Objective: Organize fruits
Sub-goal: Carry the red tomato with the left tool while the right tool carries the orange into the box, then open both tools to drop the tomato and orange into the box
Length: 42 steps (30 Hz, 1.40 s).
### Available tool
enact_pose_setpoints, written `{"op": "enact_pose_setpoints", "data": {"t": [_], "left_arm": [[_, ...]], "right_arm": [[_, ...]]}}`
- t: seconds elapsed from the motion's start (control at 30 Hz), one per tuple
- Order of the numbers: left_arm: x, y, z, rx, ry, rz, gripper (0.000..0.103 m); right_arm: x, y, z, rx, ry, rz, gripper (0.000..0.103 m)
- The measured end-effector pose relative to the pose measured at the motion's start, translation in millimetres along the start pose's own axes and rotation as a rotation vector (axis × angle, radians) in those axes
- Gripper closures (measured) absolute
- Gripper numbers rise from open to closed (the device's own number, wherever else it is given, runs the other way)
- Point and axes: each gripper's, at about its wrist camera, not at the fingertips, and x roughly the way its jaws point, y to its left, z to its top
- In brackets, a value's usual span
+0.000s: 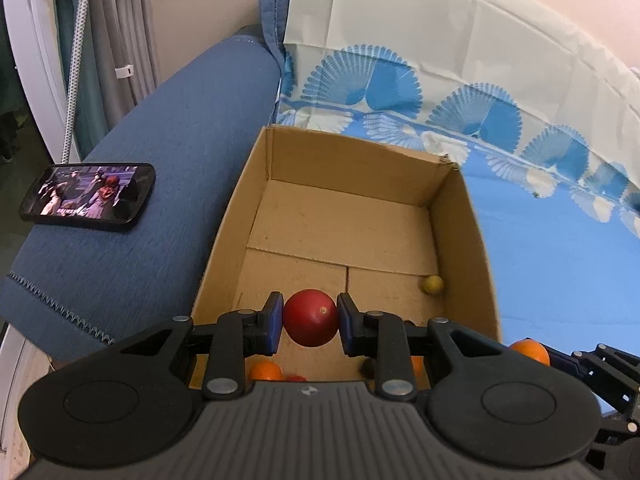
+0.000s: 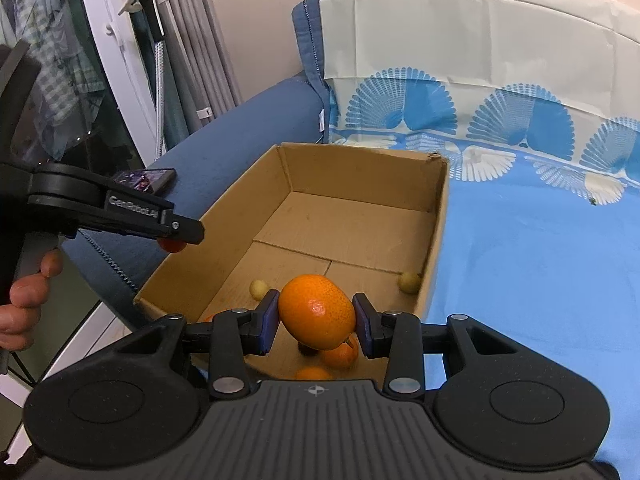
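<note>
below, two loaded grippers poised at the near end of an open cardboard box. left gripper clamped narrow on a red fruit, pads pressed on its two flanks; right gripper clamped on an orange fruit in the same way. both fruits carried above the box's near end, not yet resting on its floor.

beyond the left fingertips and to the right, a small yellow-green fruit against the box's right wall; a second pale one just left of the right gripper's left pad. beneath the held orange fruit, more orange fruits on the box floor, partly hidden.

step in hand, as judged: lowering and release into the box. best done by easing each fruit down close to the floor before parting the jaws, so neither rolls nor bounces; aiming for bare cardboard ahead of the fingertips, not onto the fruits directly below; releasing one side at a time to keep the two grippers from crowding each other.

red fruit near round, no clear long axis; a pale dimple turned toward the camera. orange fruit oval, long axis slanted from upper left to lower right between the pads, gripped across its shorter width.
</note>
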Motion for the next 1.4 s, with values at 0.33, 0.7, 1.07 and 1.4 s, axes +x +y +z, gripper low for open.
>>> {"op": "enact_pose_setpoints", "data": {"t": [0.33,0.7,1.07,1.4], "left_arm": [[64,6,8,0.026,0.069,0.052,0.071],[121,11,-1,0.079,0.145,0.101,0.071],[119,1,-1,0.154,0.061,0.116,0.001],[39,14,-35,0.006,0.134,0.099,0.000]], "right_arm": [[54,-3,8,-0.039,0.055,-0.002,0.062],[104,-5,-2,-0.096,0.141,-0.010,0.062],[111,0,7,-0.185,0.133,-0.012,0.016],[30,4,-1,-0.023,0.116,-0.059,0.001]]}}
